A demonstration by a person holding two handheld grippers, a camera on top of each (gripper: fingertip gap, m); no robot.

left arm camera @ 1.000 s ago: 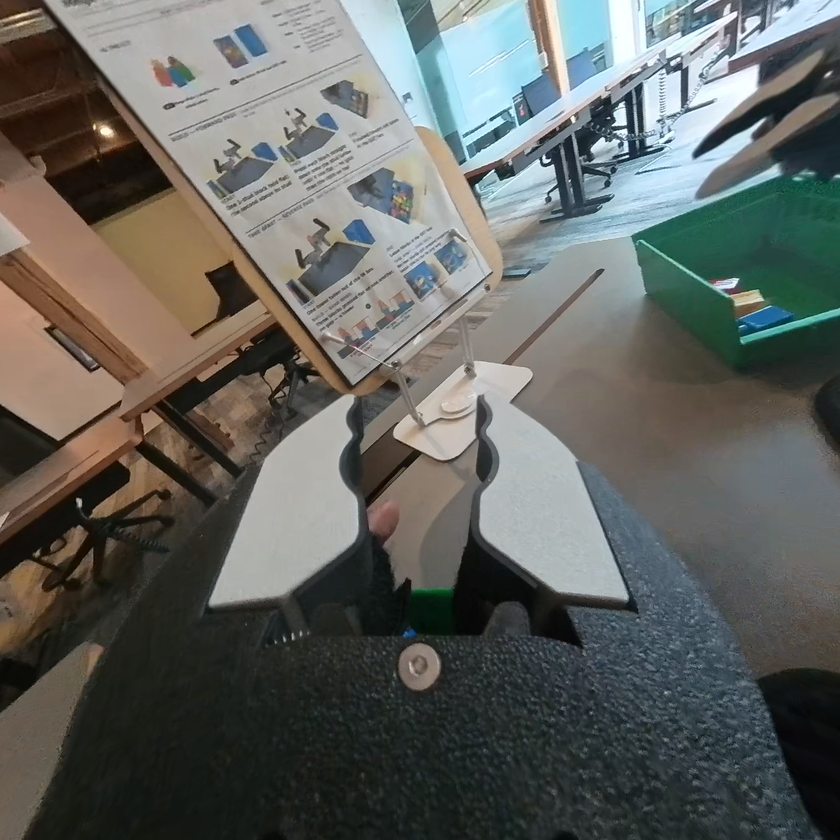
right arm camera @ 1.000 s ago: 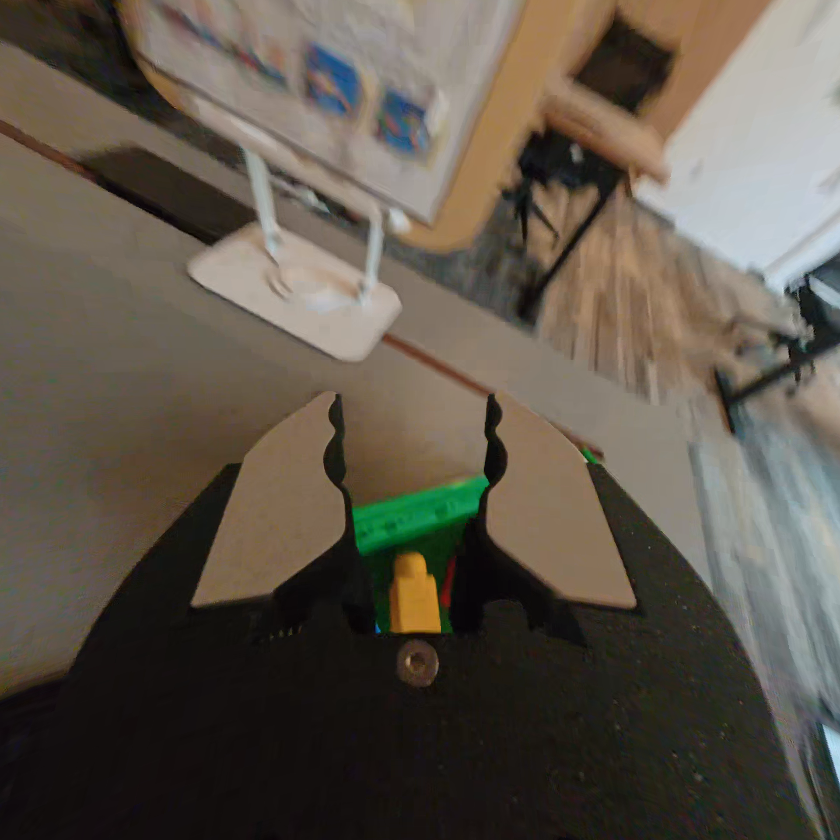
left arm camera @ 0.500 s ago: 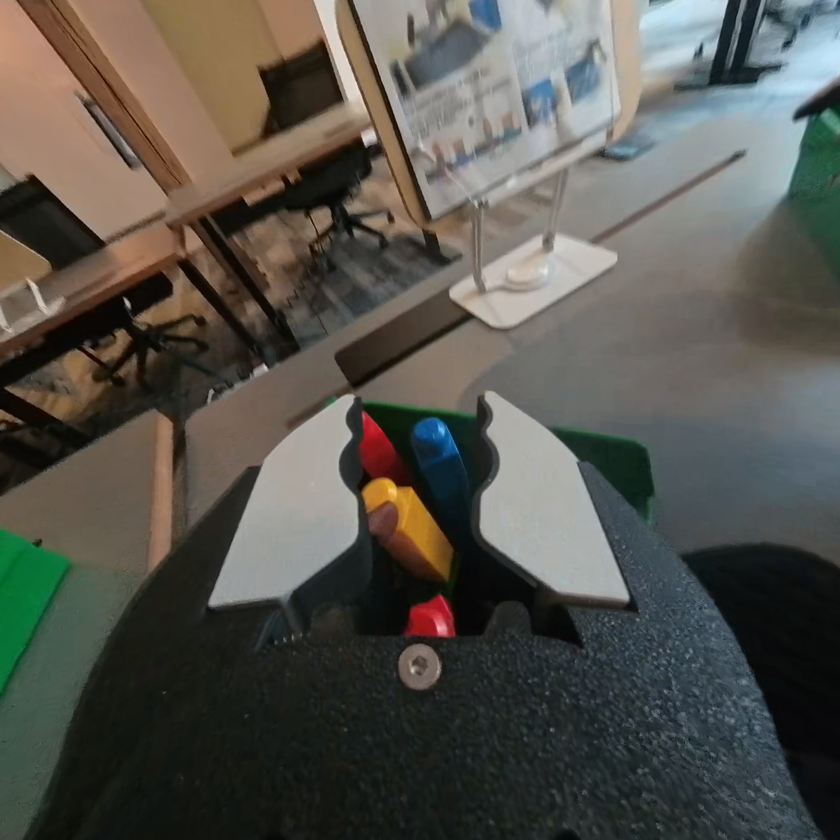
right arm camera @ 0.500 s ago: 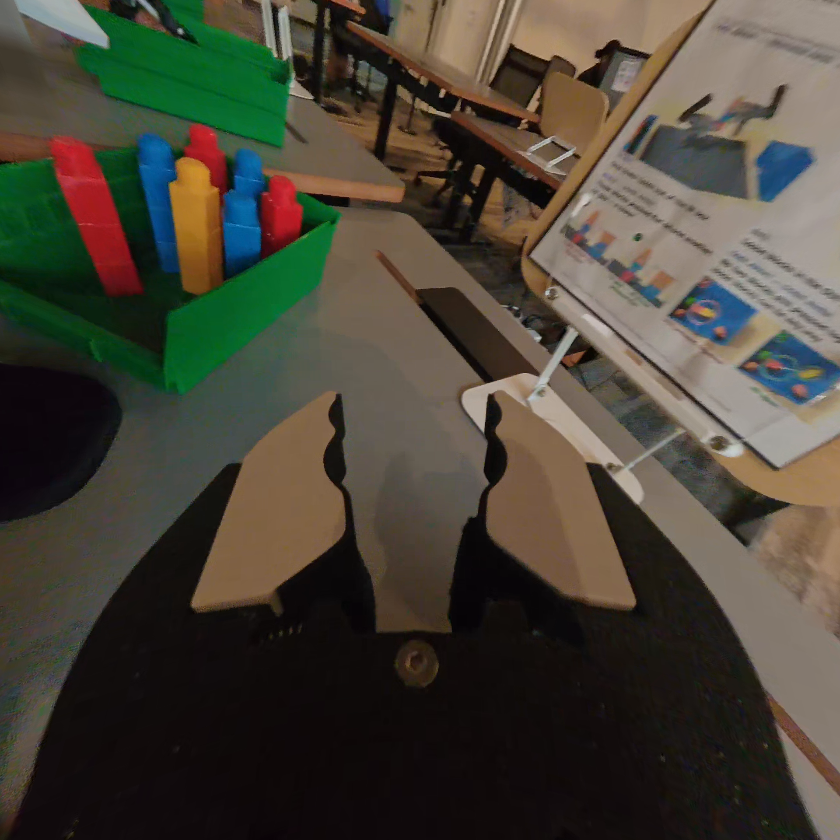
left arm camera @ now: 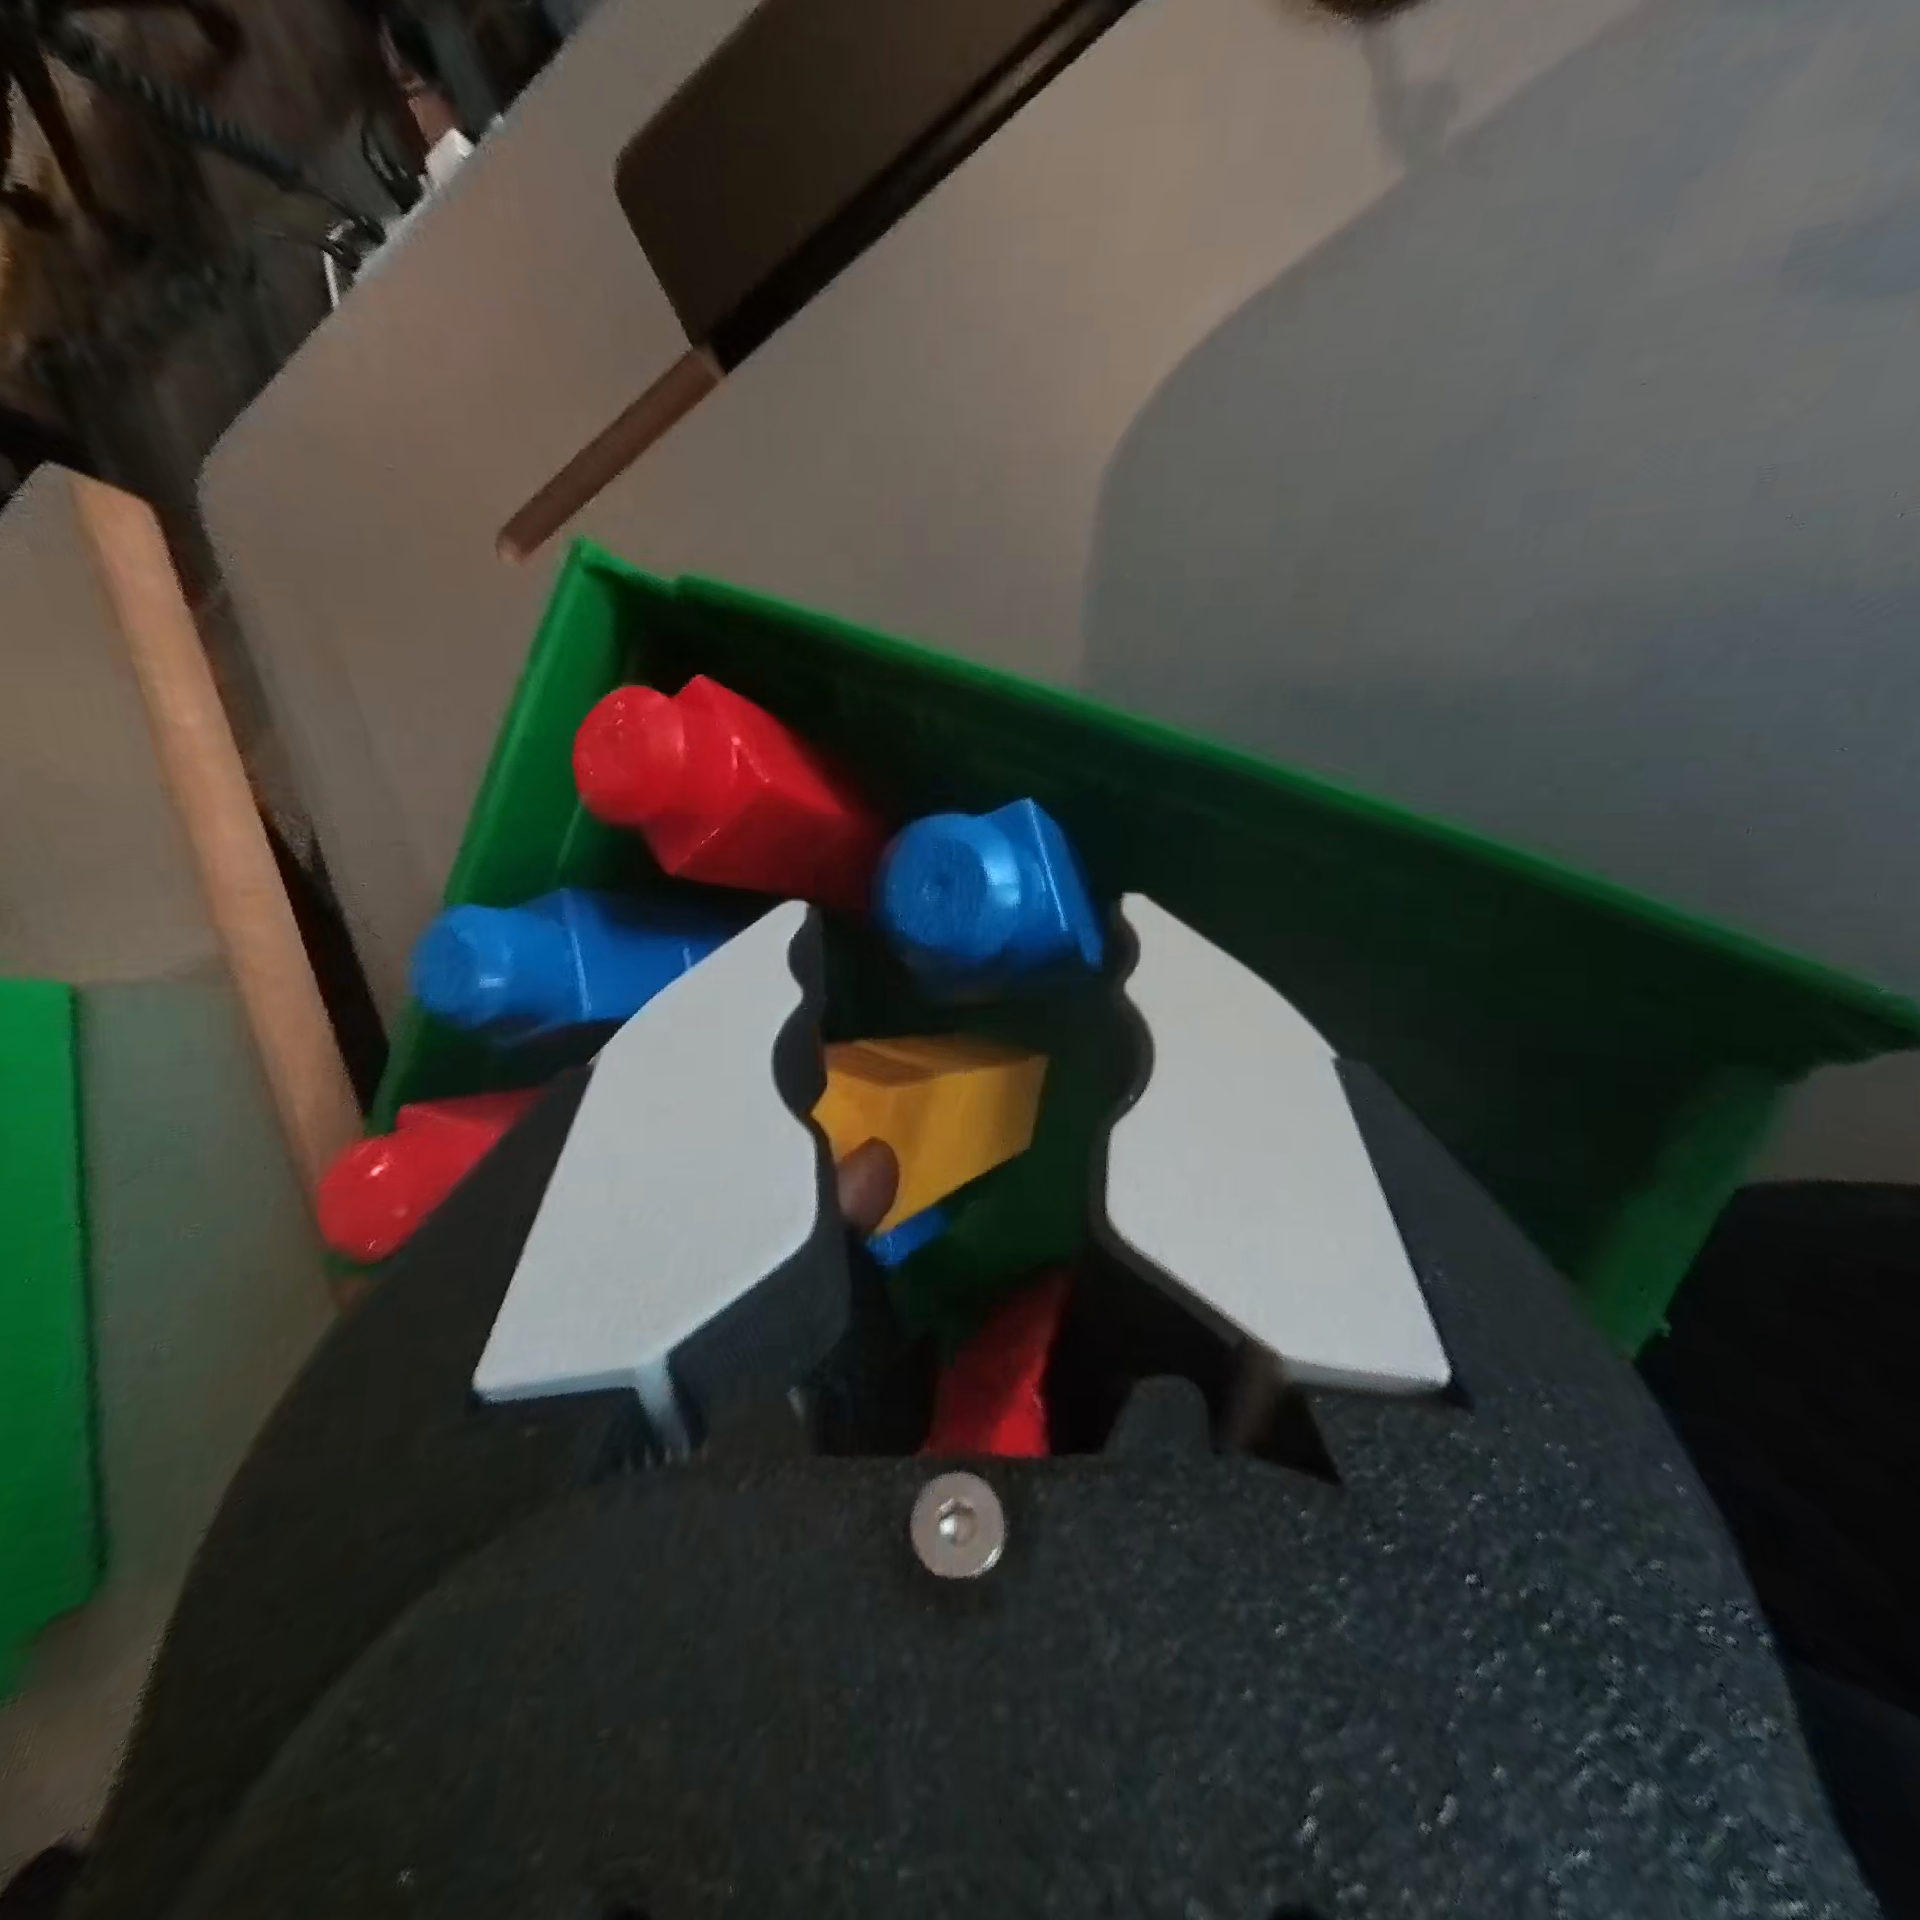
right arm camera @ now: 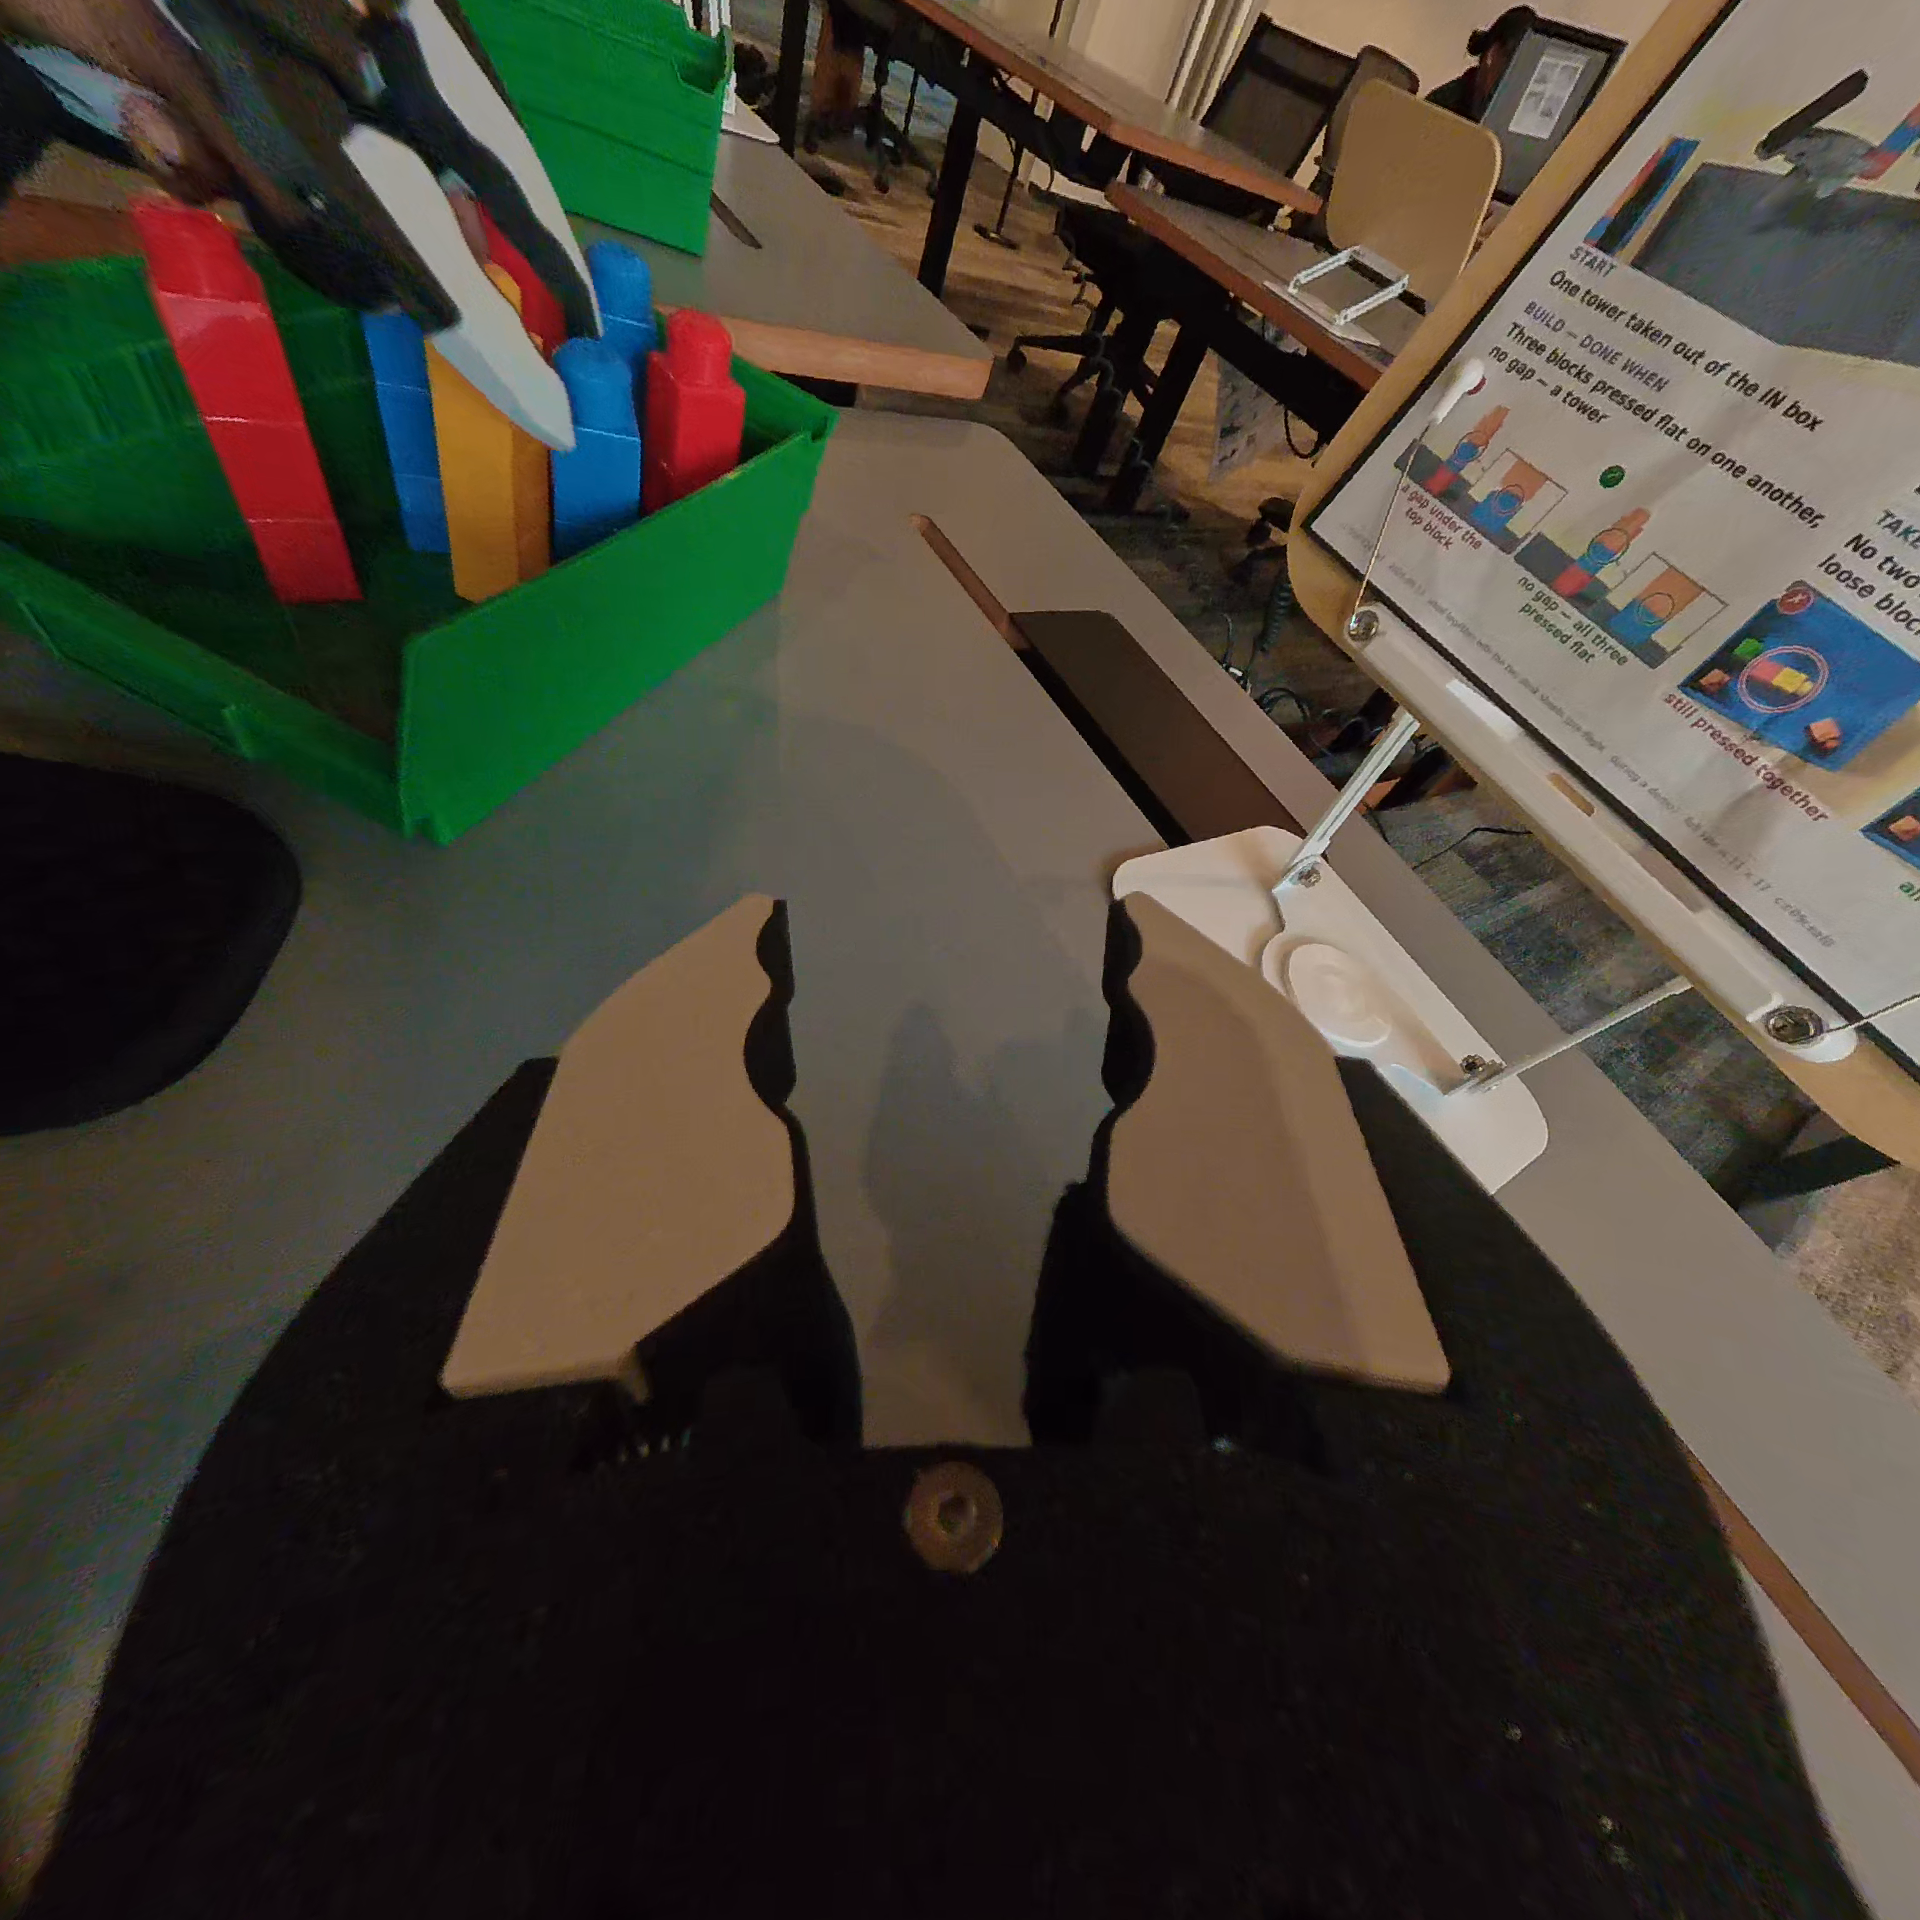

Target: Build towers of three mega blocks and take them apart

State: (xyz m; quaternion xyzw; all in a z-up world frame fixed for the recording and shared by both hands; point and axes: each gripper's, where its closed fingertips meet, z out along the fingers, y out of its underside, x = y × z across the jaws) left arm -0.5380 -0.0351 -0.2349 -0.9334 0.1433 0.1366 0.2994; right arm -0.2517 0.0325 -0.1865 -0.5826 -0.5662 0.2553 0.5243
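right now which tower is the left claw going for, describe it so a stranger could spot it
Find the green bin on the grey table. Towers stand inside it; the open left claw straddles the yellow tower, the only yellow one among reds and blues.

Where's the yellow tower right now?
In the right wrist view, upper left: the yellow tower stands in the green bin between blue towers, with the left hand-held gripper open just above it.
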